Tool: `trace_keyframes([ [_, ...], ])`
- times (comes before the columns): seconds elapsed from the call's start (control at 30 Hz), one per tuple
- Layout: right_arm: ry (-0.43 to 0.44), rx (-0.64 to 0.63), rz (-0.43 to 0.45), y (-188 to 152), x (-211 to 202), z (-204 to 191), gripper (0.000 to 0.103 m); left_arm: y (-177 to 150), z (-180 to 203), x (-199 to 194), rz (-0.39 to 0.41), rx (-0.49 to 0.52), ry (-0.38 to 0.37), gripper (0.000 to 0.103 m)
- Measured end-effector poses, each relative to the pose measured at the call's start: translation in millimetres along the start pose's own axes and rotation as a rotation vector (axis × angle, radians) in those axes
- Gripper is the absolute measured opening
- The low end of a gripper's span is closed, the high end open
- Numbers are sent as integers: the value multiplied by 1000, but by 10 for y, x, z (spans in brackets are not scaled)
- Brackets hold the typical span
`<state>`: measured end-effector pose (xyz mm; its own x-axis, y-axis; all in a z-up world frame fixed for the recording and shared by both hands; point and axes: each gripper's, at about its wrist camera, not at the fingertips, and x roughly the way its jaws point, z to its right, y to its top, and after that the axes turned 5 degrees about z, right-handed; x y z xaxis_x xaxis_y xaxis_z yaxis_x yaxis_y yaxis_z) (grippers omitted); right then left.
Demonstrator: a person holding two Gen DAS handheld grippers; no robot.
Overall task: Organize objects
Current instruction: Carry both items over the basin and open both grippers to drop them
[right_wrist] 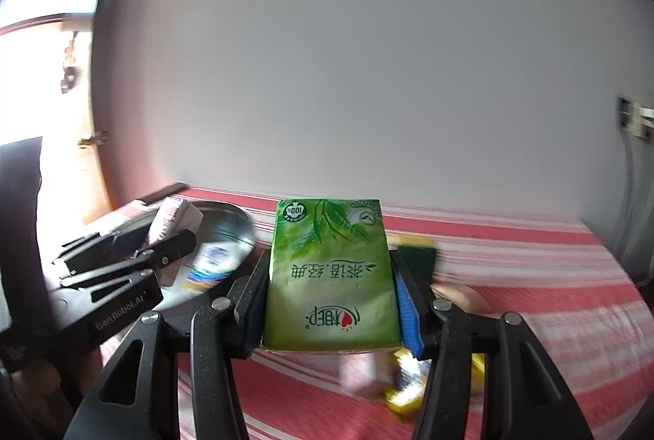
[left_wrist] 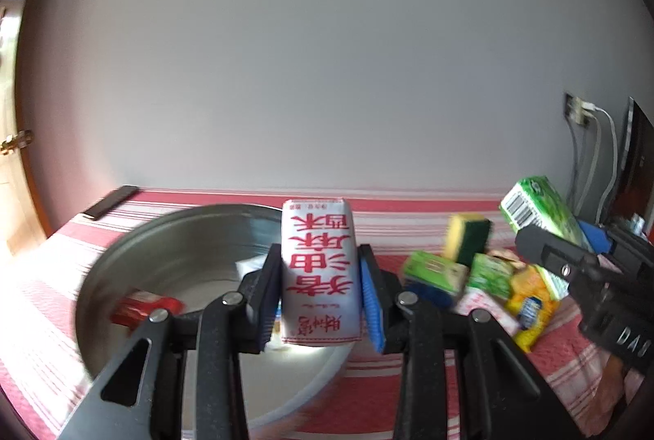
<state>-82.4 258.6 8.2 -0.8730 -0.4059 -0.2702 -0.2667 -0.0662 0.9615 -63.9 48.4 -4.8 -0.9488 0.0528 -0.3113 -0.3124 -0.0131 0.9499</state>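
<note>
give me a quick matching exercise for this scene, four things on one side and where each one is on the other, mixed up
Things:
1. white pack with red writing
2. green tissue pack
3. red packet
4. sponge

Places:
A. lying inside the metal bowl
B. held in the right gripper
C. on top of the pile on the striped cloth
D. held in the left gripper

Pairs: 1-D, 2-B, 3-A, 4-C
</note>
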Motion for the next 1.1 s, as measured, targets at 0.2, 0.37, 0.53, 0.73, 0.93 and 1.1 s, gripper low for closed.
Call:
trace_keyframes([
  [0.2,116,-2,-76,217,501,-314,55,44,-536,101,-55,-12,111,35],
  [0.37,172,-11,-138,284,824,-669,55,17,-920,219,-107,-19,177,35],
  [0.53,195,-30,-211,232,1197,-915,55,-15,-1143,383,-178,-5,210,35],
  [0.73,230,-73,-278,114,1507,-1228,55,-67,-1323,518,-236,7,229,35],
  [0.93,256,-112,-309,-15,1566,-1449,55,-16,-1370,488,-216,26,246,35],
  [1.1,271,-125,-333,-80,1550,-1444,56,-39,-1413,509,-224,11,259,35],
])
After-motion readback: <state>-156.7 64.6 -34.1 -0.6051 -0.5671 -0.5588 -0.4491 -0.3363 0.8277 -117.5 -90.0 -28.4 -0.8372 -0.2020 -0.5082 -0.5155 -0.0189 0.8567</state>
